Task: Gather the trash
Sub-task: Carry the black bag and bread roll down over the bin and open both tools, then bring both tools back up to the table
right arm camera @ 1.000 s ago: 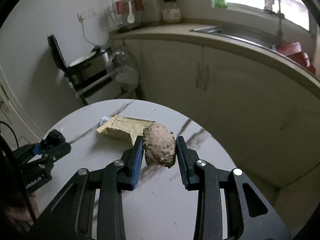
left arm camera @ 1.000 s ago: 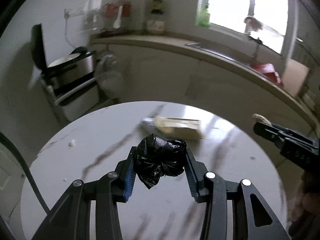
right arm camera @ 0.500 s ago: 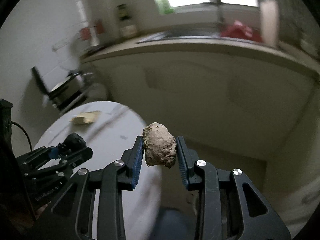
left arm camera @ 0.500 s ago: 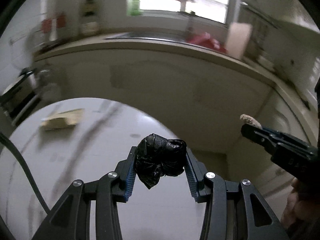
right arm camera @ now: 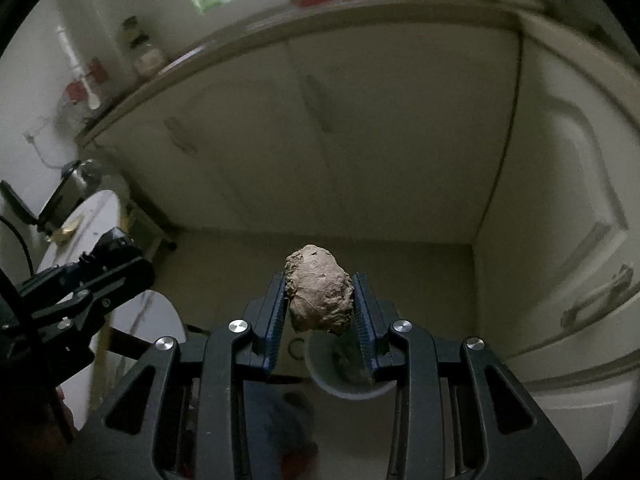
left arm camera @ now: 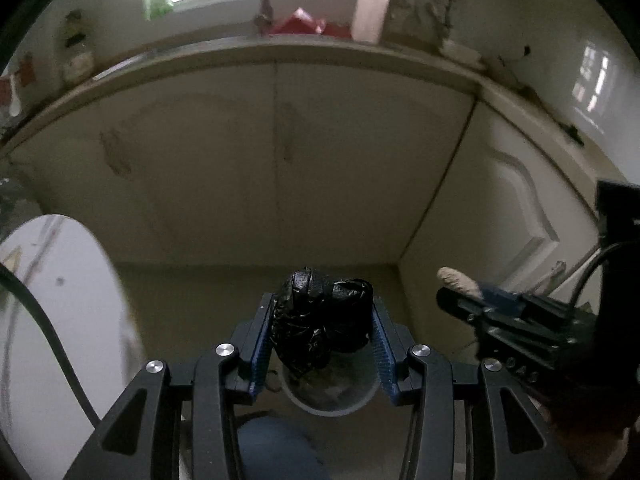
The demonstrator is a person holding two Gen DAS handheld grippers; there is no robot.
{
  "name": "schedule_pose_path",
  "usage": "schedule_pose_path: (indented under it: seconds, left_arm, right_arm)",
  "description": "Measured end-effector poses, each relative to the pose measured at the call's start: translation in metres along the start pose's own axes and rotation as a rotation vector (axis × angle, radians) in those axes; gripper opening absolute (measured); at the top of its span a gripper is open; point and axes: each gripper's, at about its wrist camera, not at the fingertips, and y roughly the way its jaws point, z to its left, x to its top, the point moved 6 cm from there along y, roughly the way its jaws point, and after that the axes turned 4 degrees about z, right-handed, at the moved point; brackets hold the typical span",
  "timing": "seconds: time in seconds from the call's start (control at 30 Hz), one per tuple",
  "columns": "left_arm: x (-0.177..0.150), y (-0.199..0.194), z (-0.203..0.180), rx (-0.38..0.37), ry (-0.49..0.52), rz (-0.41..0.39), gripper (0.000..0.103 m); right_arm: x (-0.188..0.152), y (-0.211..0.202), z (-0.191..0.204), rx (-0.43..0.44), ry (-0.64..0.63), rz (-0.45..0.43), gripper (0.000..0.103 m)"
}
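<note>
My left gripper (left arm camera: 320, 320) is shut on a crumpled black plastic bag (left arm camera: 322, 318) and holds it above a round white trash bin (left arm camera: 332, 394) on the floor. My right gripper (right arm camera: 320, 300) is shut on a brown crumpled paper wad (right arm camera: 320, 294), also above the white trash bin (right arm camera: 346, 380). The right gripper shows at the right of the left wrist view (left arm camera: 460, 292), with the wad's tip (left arm camera: 456, 278) sticking out. The left gripper shows at the left of the right wrist view (right arm camera: 120, 260).
Cream kitchen cabinets (left arm camera: 280, 160) meet in a corner behind the bin. The round white marble table (left arm camera: 52, 300) is at the left, with a yellow wrapper (right arm camera: 66, 230) on it. A counter with a sink and window runs above.
Both grippers swung right, away from the table, and tilted down over the floor by the cabinet corner. The trash bin has come into view below both. Both loads stay held.
</note>
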Motion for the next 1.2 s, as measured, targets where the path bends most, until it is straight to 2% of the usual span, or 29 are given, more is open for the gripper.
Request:
schedule_pose_path:
  seconds: [0.2,0.47,0.53,0.63,0.67,0.7,0.73,0.77,0.87,0.97,1.0,1.2]
  left_arm:
    - [0.001,0.047,-0.007,-0.015,0.017,0.096,0.041]
    - [0.015,0.099,-0.006,-0.017,0.037,0.192,0.045]
    - [0.015,0.108,-0.006,-0.012,0.042,0.214,0.049]
    - [0.016,0.122,-0.007,0.003,0.041,0.239,0.076]
    - [0.017,0.125,-0.007,0.013,0.039,0.245,0.087]
    - [0.021,0.129,-0.009,0.019,0.038,0.249,0.094]
    - [0.021,0.133,-0.012,0.016,0.039,0.250,0.097]
    - [0.021,0.135,-0.012,0.013,0.039,0.259,0.102]
    - [0.020,0.139,-0.008,0.033,0.042,0.290,0.102]
    - [0.024,0.140,-0.012,0.047,0.054,0.273,0.102]
    - [0.021,0.138,-0.008,0.149,0.022,0.321,0.102]
    - [0.012,0.119,-0.012,0.151,0.006,0.280,0.102]
  right_arm:
    - [-0.015,0.048,-0.032,0.006,0.059,0.096,0.031]
    - [-0.032,0.095,-0.051,0.006,0.104,0.195,0.031]
    - [-0.036,0.105,-0.054,0.002,0.109,0.215,0.031]
    - [-0.040,0.117,-0.057,0.001,0.122,0.239,0.033]
    - [-0.040,0.119,-0.057,0.002,0.125,0.245,0.043]
    - [-0.040,0.122,-0.059,0.008,0.129,0.254,0.053]
    - [-0.040,0.126,-0.061,0.011,0.137,0.259,0.084]
    - [-0.041,0.127,-0.062,0.005,0.146,0.258,0.103]
    - [-0.042,0.135,-0.064,-0.029,0.168,0.271,0.103]
    - [-0.043,0.138,-0.061,-0.045,0.173,0.273,0.103]
    - [-0.043,0.137,-0.061,-0.039,0.180,0.271,0.103]
    - [-0.039,0.126,-0.073,-0.042,0.194,0.239,0.103]
